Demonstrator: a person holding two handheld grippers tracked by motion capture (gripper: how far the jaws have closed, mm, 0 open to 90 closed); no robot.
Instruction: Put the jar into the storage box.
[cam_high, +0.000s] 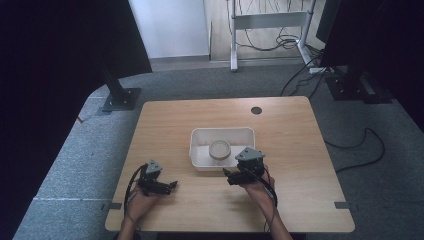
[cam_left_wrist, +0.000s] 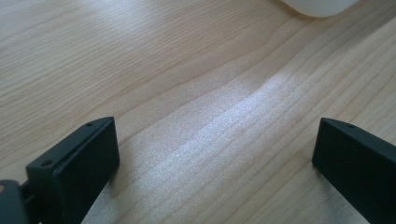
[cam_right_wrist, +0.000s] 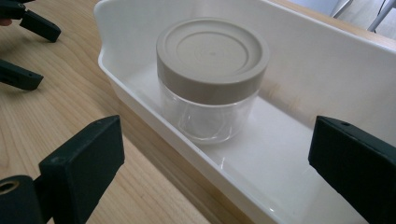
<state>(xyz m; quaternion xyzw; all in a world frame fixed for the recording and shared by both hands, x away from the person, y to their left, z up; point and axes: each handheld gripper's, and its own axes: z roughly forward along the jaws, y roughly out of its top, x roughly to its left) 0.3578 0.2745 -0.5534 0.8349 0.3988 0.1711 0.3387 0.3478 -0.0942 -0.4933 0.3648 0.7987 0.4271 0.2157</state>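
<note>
**Jar in tray, R gripper lined up, nothing gripped yet**

High view: wooden table (cam_high: 300, 165) fills centre of frame. White plastic tray (cam_high: 199, 150) sits mid-frame; inside it a clear jar w/ beige lid (cam_high: 220, 150), toward tray's lower right. Right gripper (cam_high: 231, 176) at lower centre, just below tray's near rim, grey plate on top, hand behind it. Left gripper (cam_high: 172, 185) at lower left, over bare wood, well apart from tray. Small dark hole (cam_high: 256, 110) in table near upper edge.

Left gripper view: jaws stand wide apart at lower left and lower right of frame, only wood grain between them. A rounded white tray corner (cam_left_wrist: 320, 7) peeks in at top right. Gripping nothing.

Right gripper view: jaws spread wide at bottom corners, empty. Jar (cam_right_wrist: 210, 79) upright at upper centre, lid on, sits on tray floor close to near wall (cam_right_wrist: 154, 116). Jar looks empty, glass clear. Left gripper's jaws (cam_right_wrist: 21, 49) at upper left edge, apart from tray.

Progress, my read: early stage. Approach to the jar looks set up w/ R gripper pointed at it, but no contact. Left to do: reach over tray wall, close on jar, then lift out or open lid; which one I can't tell. L gripper may be needed to steady tray.
</note>
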